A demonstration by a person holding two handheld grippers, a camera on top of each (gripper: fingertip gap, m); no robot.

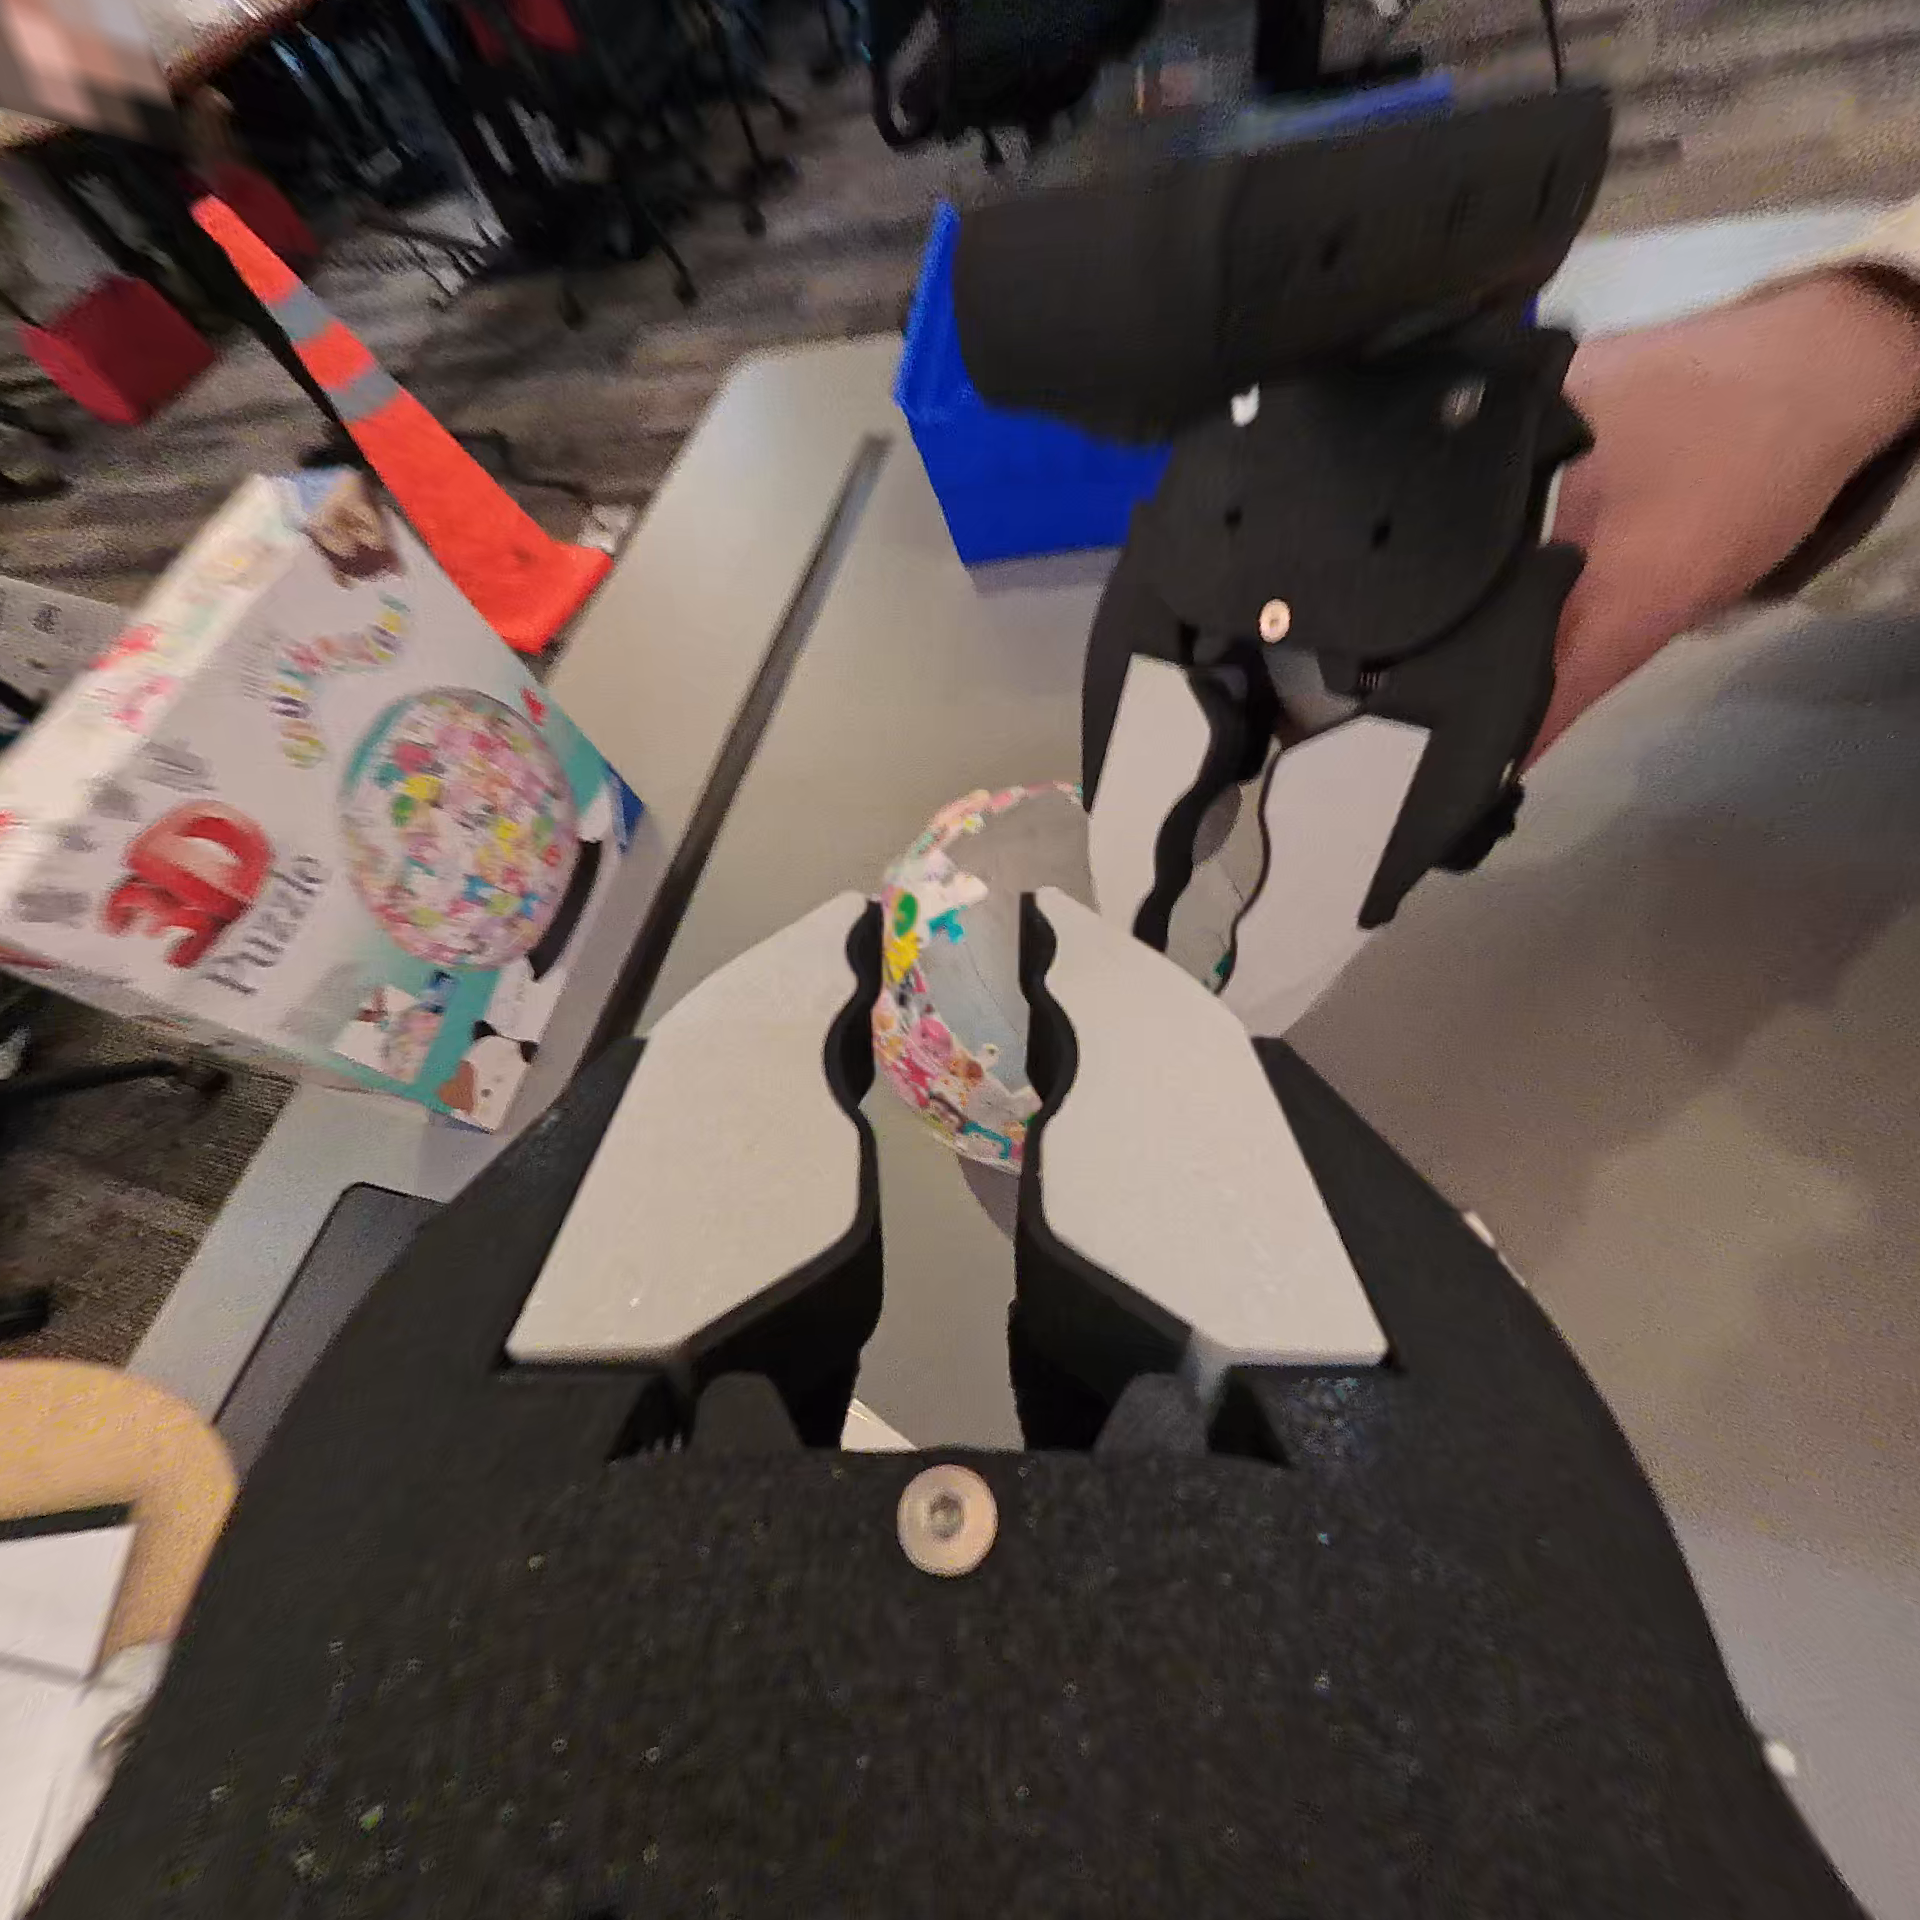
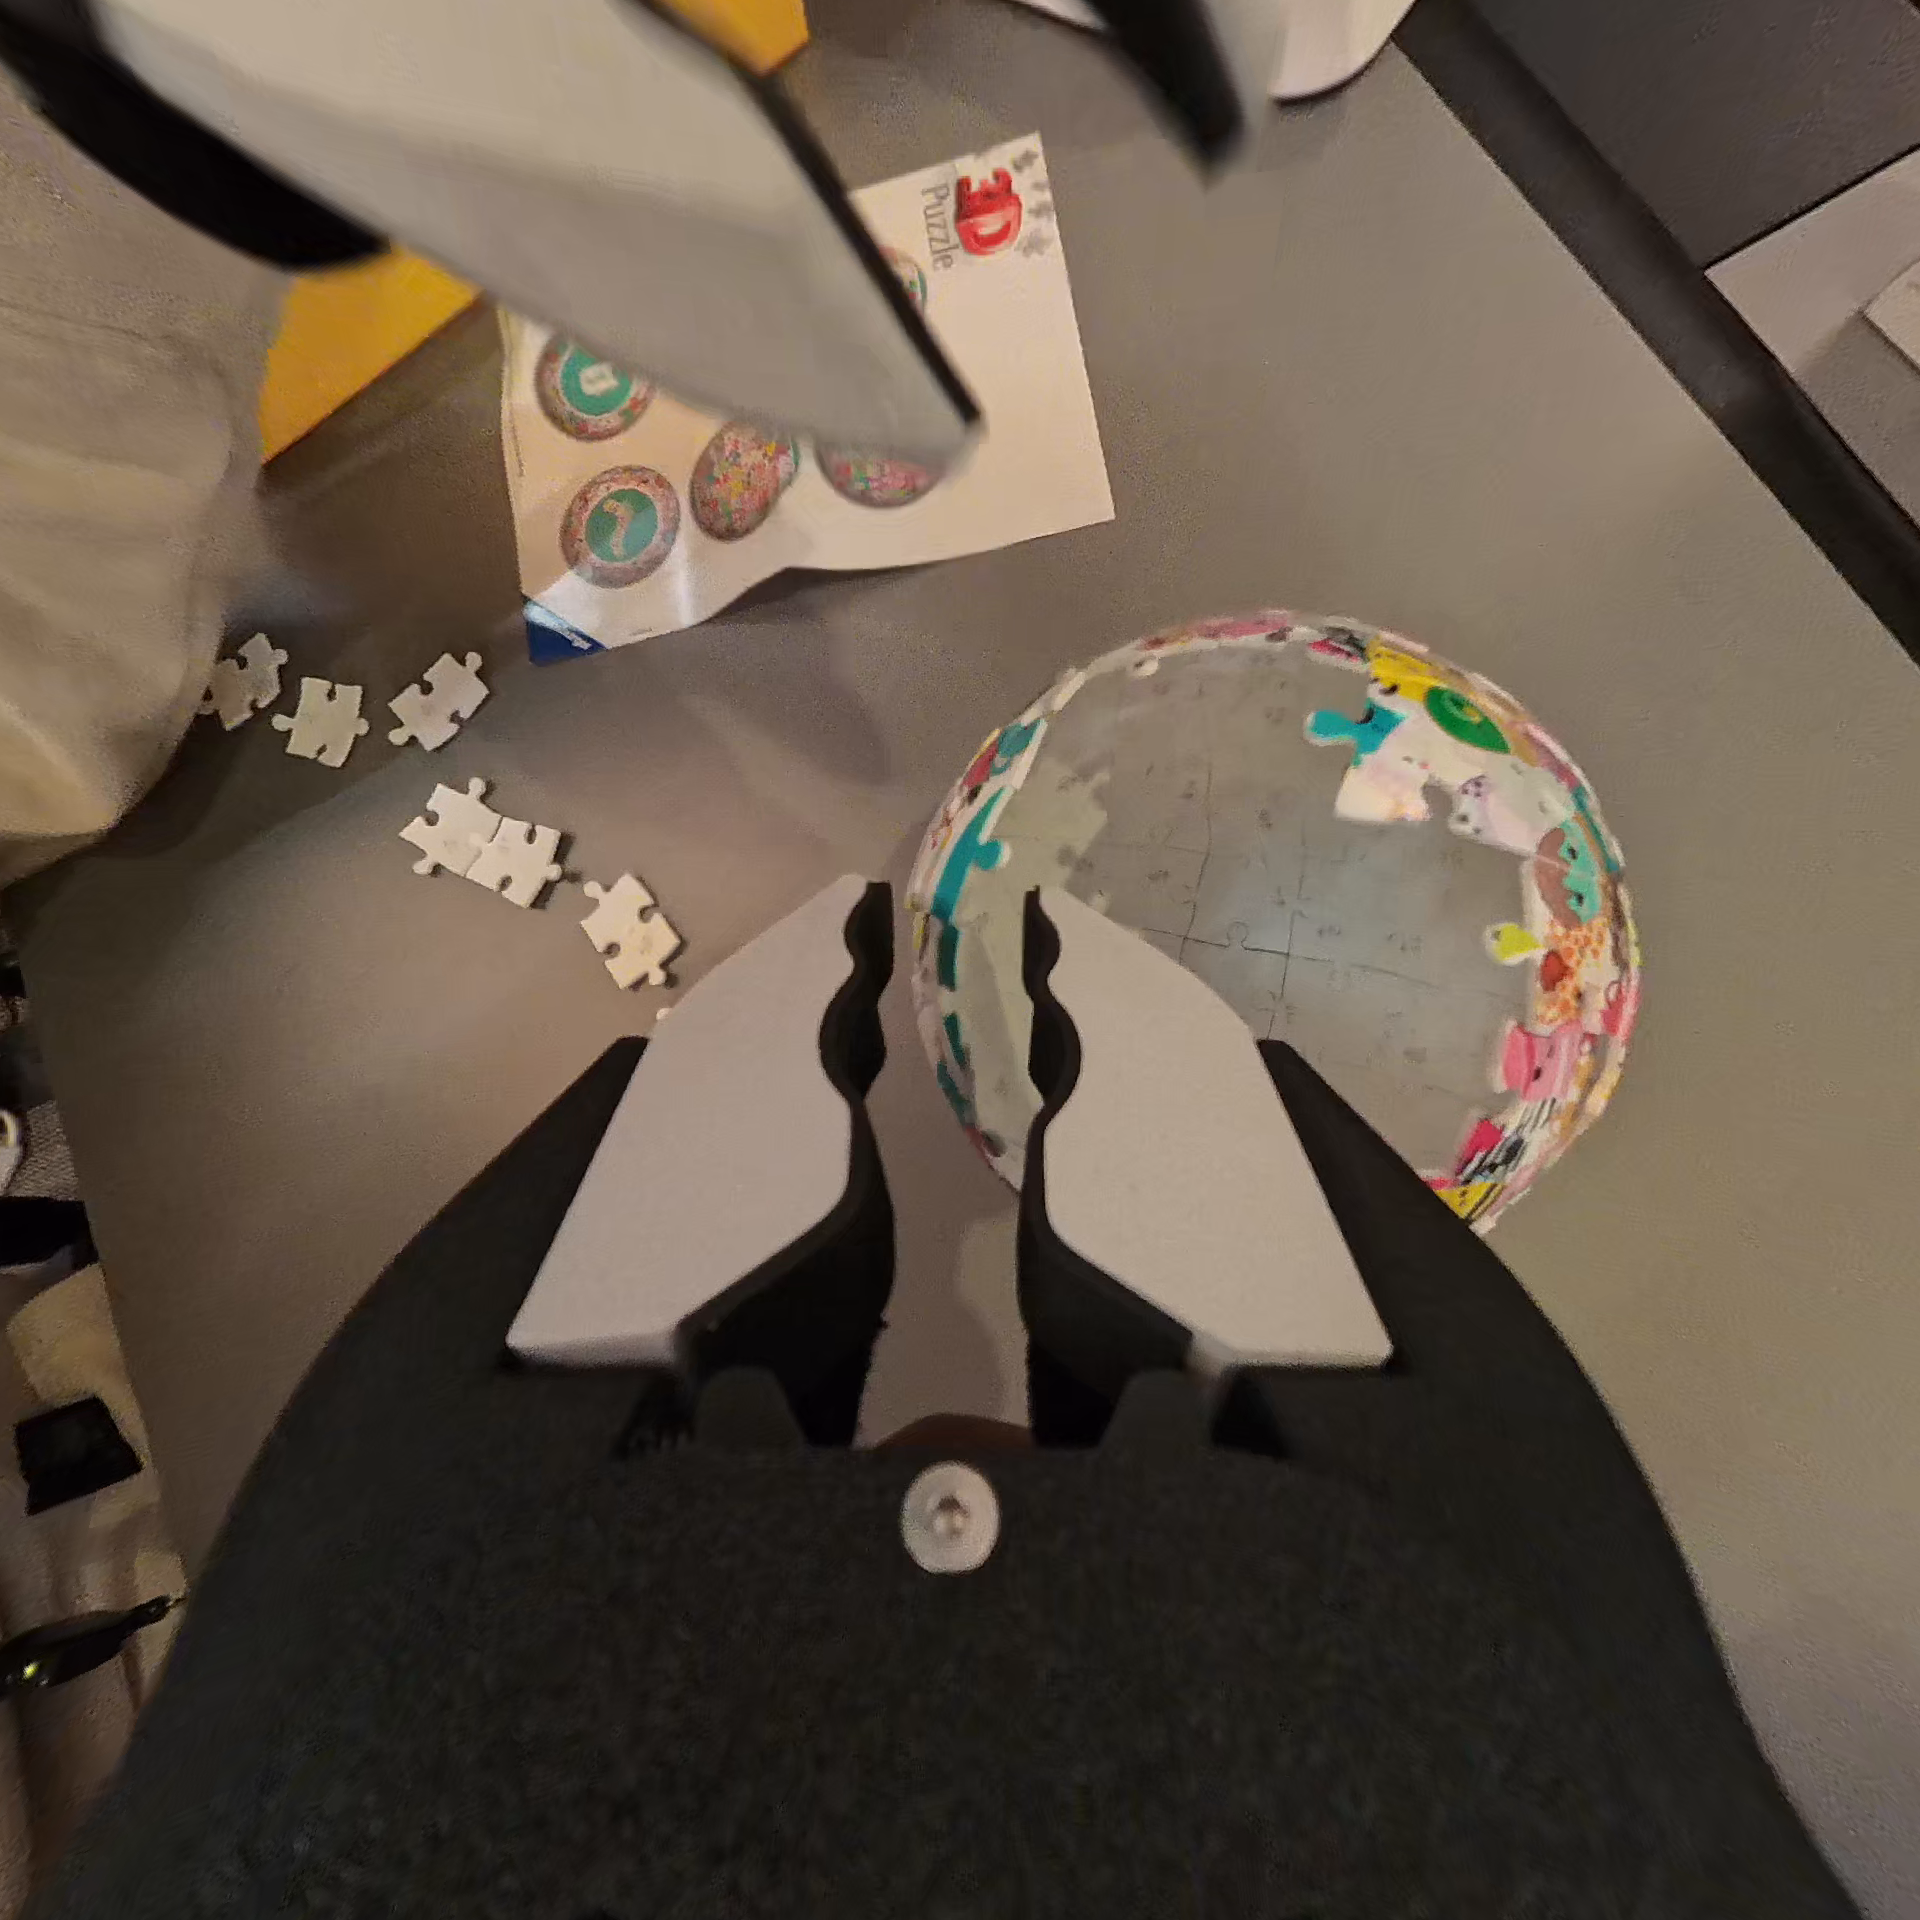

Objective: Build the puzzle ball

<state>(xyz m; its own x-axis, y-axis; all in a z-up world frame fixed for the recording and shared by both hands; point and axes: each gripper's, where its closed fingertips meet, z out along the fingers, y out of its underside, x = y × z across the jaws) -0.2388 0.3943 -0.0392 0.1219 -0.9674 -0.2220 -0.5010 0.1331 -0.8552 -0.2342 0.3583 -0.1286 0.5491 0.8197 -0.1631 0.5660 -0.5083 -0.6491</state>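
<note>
My right gripper point(image 2: 956, 914) hangs over the grey desk point(image 2: 1299, 416), its fingers point(image 2: 748, 1091) set to a narrow gap with nothing between them; the tips frame the near-left rim of the puzzle ball point(image 2: 1278, 914) below. The puzzle ball is a partly built shell resting on the desk, open side up, so its pale inner surface shows inside a coloured outer band. To the left of the fingers, loose puzzle pieces point(image 2: 499, 847) lie white side up in a scattered row, two of them joined. Beyond them lies the printed instruction sheet point(image 2: 997, 416), with a yellow object point(image 2: 353, 332) at its far-left corner.

My left gripper point(image 1: 945, 925) likewise shows a narrow gap between its fingers point(image 1: 727, 1122) and holds nothing; the shell's coloured edge point(image 1: 935, 1029) appears between and just past the tips. The right gripper point(image 1: 1262, 925) hangs just beyond and to the right of the shell, held by my hand point(image 1: 1704, 499). Farther left stands the puzzle box point(image 1: 301, 790), tilted; behind are an orange cone point(image 1: 416, 436) and a blue bin point(image 1: 1008, 457).
</note>
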